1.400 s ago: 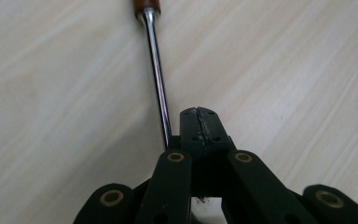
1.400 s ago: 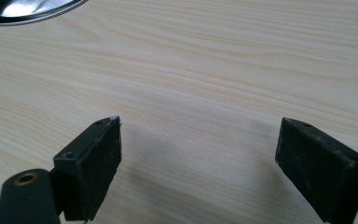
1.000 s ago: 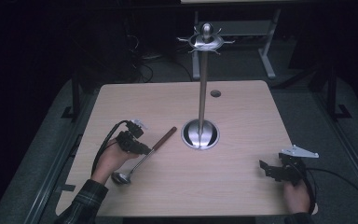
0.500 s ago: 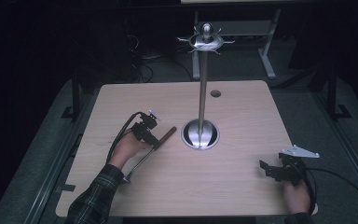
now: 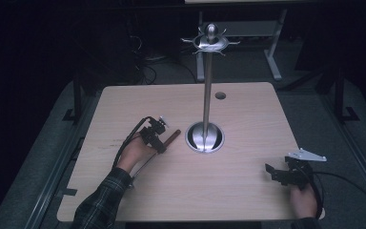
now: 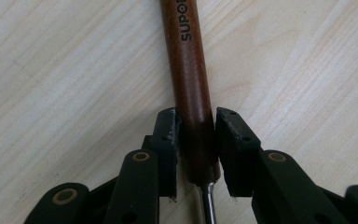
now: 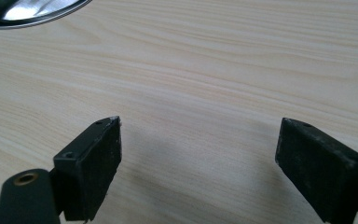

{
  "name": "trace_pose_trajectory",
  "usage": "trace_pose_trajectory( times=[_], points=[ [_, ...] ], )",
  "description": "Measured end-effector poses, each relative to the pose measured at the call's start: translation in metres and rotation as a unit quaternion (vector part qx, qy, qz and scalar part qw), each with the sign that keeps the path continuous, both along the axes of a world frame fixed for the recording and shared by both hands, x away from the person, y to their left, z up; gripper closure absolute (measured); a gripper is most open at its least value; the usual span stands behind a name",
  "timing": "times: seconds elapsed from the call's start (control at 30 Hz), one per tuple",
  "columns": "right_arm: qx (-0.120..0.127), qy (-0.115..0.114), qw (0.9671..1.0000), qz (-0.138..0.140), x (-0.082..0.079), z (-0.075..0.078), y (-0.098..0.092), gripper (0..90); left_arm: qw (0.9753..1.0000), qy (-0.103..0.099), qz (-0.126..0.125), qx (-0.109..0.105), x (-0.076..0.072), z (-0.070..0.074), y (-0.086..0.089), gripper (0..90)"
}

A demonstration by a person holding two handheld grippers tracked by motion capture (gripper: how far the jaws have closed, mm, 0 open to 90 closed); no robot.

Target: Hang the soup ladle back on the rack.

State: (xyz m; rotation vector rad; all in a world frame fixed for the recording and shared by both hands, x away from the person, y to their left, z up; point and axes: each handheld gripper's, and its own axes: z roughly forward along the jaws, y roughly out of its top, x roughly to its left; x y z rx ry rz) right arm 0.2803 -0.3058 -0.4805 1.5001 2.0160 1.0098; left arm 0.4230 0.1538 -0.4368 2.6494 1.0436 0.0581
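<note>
Between the left tongs [image 6: 193, 149], the utensil's brown wooden handle [image 6: 189, 84] is pinched low where it meets the metal shank, lying flat on the worktop [image 5: 248, 114] left of the steel stand [image 5: 205, 136]. Gripped so near one end, it could pivot or slip on lifting. Right tongs [image 7: 198, 163] sit spread, idle at the near right.

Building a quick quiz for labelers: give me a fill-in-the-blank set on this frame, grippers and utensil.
1. The left hand-held gripper has its jaws around the utensil's brown ____ handle.
2. The right hand-held gripper has its jaws ____, with nothing between them.
3. The metal stand rises from a round ____ on the table.

Missing words: wooden; open; base
</note>
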Motion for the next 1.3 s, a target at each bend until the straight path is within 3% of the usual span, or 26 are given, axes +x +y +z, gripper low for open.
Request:
trace_pose_trajectory(
  times=[0.03, 0.27, 0.6, 0.77, 0.9, 0.93, 1.07, 1.13, 1.17, 1.2, 1.23, 1.27, 1.3],
  points=[
    [0.0, -0.001, 1.0, 0.0, 0.0, 0.0, 0.0, 13.6, 0.9999, -0.001, -0.008, 0.011, 0.001, 0.001, 0.0, 69.7],
    [0.0, 0.0, 1.0, -0.001, 0.0, 0.0, 0.0, 13.6, 0.9998, -0.002, 0.008, 0.015, 0.0, 0.001, -0.002, 72.3],
    [0.0, -0.001, 1.0, 0.0, 0.0, 0.0, 0.0, 13.6, 0.9997, -0.001, 0.007, 0.022, -0.001, 0.001, -0.002, 74.5],
    [0.0, -0.001, 1.0, 0.0, 0.0, 0.0, 0.0, 13.6, 0.9999, -0.007, 0.01, -0.008, -0.003, 0.005, 0.008, 74.4],
    [-0.001, -0.001, 1.0, -0.002, 0.0, 0.0, 0.0, 13.6, 0.9984, -0.023, 0.009, -0.051, -0.008, 0.017, 0.02, 74.5],
    [-0.001, -0.001, 1.0, -0.002, 0.0, 0.0, 0.0, 13.6, 0.9984, -0.023, 0.009, -0.051, -0.008, 0.017, 0.02, 74.5],
    [-0.001, -0.001, 1.0, -0.003, -0.001, 0.0, 0.0, 13.6, 0.9938, -0.048, 0.016, -0.099, -0.019, 0.032, 0.033, 74.5],
    [-0.001, -0.001, 1.0, -0.002, 0.0, 0.0, 0.0, 13.6, 0.9905, -0.063, 0.009, -0.122, -0.024, 0.039, 0.041, 74.5],
    [-0.001, -0.001, 1.0, -0.003, -0.001, 0.0, 0.0, 13.6, 0.9875, -0.073, 0.014, -0.139, -0.027, 0.041, 0.043, 74.5],
    [-0.002, -0.002, 1.0, -0.003, -0.001, 0.0, 0.0, 13.6, 0.9865, -0.079, 0.009, -0.143, -0.029, 0.045, 0.047, 74.5],
    [-0.002, -0.002, 1.0, -0.003, -0.001, 0.0, 0.0, 13.6, 0.984, -0.086, 0.009, -0.156, -0.031, 0.048, 0.049, 74.5],
    [-0.002, -0.002, 1.0, -0.003, -0.001, 0.0, 0.0, 13.6, 0.984, -0.086, 0.009, -0.156, -0.031, 0.048, 0.049, 74.5],
    [-0.002, -0.001, 1.0, -0.004, -0.001, 0.0, 0.0, 13.6, 0.9797, -0.096, 0.01, -0.176, -0.036, 0.055, 0.054, 74.6]
  ],
)
